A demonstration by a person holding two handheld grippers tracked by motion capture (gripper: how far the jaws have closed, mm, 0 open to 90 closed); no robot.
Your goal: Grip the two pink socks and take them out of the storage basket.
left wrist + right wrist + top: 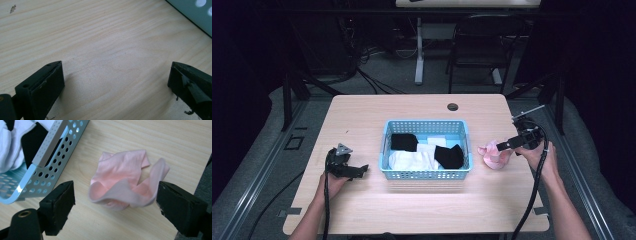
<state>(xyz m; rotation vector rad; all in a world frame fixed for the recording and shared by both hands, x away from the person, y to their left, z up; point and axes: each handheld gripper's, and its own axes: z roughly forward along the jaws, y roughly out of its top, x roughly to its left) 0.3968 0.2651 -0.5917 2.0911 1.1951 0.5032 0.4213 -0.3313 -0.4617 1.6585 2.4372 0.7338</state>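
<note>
R gripper wide open, empty, over crumpled pink sock beside basket | L gripper open, empty | sock looks soft, light, floppy; I'd pinch raised fold

High view overhead, gripper views close — basket shared

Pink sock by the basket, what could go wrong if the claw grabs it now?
The pink sock lies crumpled, one loop sticking up, so the open right claw might pinch only that loop and the rest could dangle or slip. The blue basket sits close beside it; the claw could bump its wall. The sock is also near the table edge.
</note>
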